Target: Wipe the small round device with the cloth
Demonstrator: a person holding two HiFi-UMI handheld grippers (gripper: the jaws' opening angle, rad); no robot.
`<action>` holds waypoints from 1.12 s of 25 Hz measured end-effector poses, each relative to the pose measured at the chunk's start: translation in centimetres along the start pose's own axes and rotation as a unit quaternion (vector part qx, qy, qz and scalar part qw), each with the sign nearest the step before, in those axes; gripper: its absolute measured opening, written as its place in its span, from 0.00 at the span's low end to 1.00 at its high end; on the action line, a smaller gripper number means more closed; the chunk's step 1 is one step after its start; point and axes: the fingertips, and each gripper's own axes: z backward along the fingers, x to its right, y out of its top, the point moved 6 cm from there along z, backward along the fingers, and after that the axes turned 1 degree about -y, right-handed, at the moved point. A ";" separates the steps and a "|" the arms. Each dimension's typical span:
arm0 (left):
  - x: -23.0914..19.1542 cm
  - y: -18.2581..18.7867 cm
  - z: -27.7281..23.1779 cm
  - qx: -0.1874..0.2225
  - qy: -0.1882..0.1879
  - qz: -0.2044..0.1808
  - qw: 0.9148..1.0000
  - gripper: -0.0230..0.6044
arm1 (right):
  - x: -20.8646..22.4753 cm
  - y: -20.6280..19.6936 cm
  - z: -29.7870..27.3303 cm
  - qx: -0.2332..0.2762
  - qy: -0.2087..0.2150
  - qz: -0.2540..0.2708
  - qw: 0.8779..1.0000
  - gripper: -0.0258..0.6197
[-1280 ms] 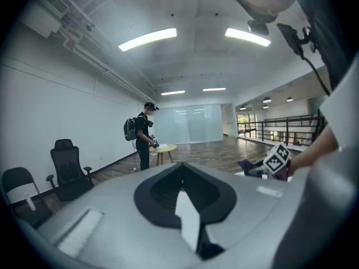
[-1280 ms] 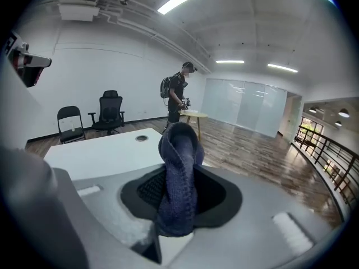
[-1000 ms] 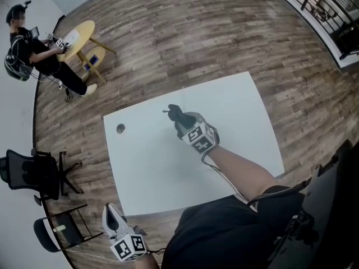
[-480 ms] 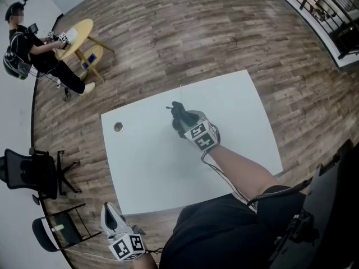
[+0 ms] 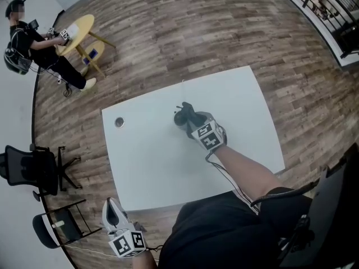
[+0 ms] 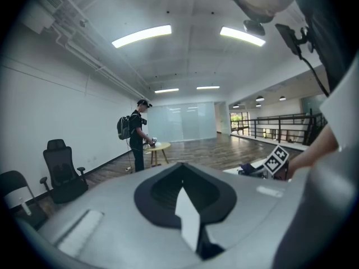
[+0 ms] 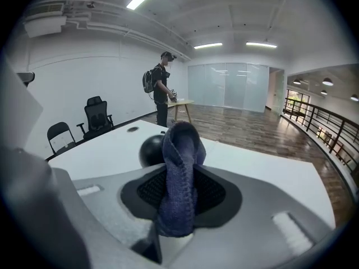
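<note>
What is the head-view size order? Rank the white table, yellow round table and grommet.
Largest: white table.
Then: yellow round table, though it stands farther off.
Smallest: grommet in the white table.

Left gripper (image 6: 184, 199) jaws together, empty; beyond, person (image 6: 137, 133) at round table (image 6: 157, 146), office chair (image 6: 60, 174)

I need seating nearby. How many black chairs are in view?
2. A black office chair stands left of the white table; a black folding chair stands beside it, nearer the bottom edge. Others may be out of frame.
</note>
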 end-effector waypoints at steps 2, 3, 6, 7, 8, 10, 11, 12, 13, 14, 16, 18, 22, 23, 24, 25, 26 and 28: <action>0.0 -0.1 -0.5 -0.001 -0.006 -0.002 1.000 0.04 | -0.6 -0.9 -0.1 -0.011 0.008 -0.001 1.000 0.21; 0.1 -0.1 -0.8 -0.002 -0.012 -0.003 1.000 0.04 | -1.0 -1.3 -0.1 -0.016 0.013 0.000 1.000 0.21; 1.0 0.1 -2.3 -0.001 -0.036 -0.010 0.999 0.04 | -1.7 -2.0 0.6 -0.020 0.020 0.005 1.000 0.21; 1.5 0.2 -2.9 0.001 -0.047 -0.011 0.999 0.04 | -1.8 -2.0 1.1 -0.015 0.019 0.007 1.000 0.21; 2.0 0.3 -3.6 0.003 -0.058 -0.013 0.998 0.04 | -1.9 -1.8 1.8 -0.008 0.017 0.010 1.000 0.21; 3.3 0.3 -4.9 0.009 -0.084 -0.018 0.996 0.04 | -2.1 -1.3 3.3 0.009 0.011 0.020 1.000 0.21; 4.0 0.3 -5.5 0.013 -0.097 -0.019 0.995 0.04 | -2.2 -1.1 4.2 0.019 0.008 0.027 0.999 0.21; 4.9 0.3 -6.1 0.017 -0.110 -0.018 0.994 0.04 | -2.3 -1.0 5.2 0.027 0.005 0.035 0.999 0.21; 5.7 0.2 -6.8 0.022 -0.124 -0.017 0.992 0.04 | -2.4 -1.0 6.4 0.035 0.000 0.043 0.998 0.21; 6.6 0.3 -7.4 0.026 -0.138 -0.017 0.990 0.04 | -2.5 -1.2 7.5 0.042 -0.005 0.050 0.998 0.21; 8.4 0.4 -8.7 0.038 -0.167 -0.028 0.985 0.04 | -2.4 -1.4 9.8 0.054 -0.021 0.061 0.997 0.21; 10.4 1.0 -9.8 0.052 -0.196 -0.052 0.978 0.04 | -2.1 -1.6 11.9 0.062 -0.040 0.063 0.995 0.21; 14.9 2.0 -10.6 0.058 -0.250 -0.041 0.966 0.04 | -1.2 -2.7 16.0 0.068 -0.077 0.062 0.993 0.21; 16.0 2.0 -10.6 0.058 -0.263 -0.031 0.962 0.04 | -0.9 -3.2 17.0 0.068 -0.086 0.062 0.992 0.21; 16.9 1.9 -10.7 0.059 -0.275 -0.027 0.959 0.04 | -0.7 -3.8 17.8 0.066 -0.093 0.062 0.991 0.21; 17.6 1.8 -10.9 0.059 -0.285 -0.026 0.956 0.04 | -0.5 -4.4 18.5 0.063 -0.101 0.062 0.991 0.21; 18.2 1.8 -11.1 0.059 -0.293 -0.027 0.954 0.04 | -0.4 -5.0 19.0 0.057 -0.108 0.062 0.991 0.21; 19.1 2.0 -11.3 0.061 -0.306 -0.026 0.950 0.04 | -0.2 -6.4 19.8 0.041 -0.119 0.060 0.990 0.21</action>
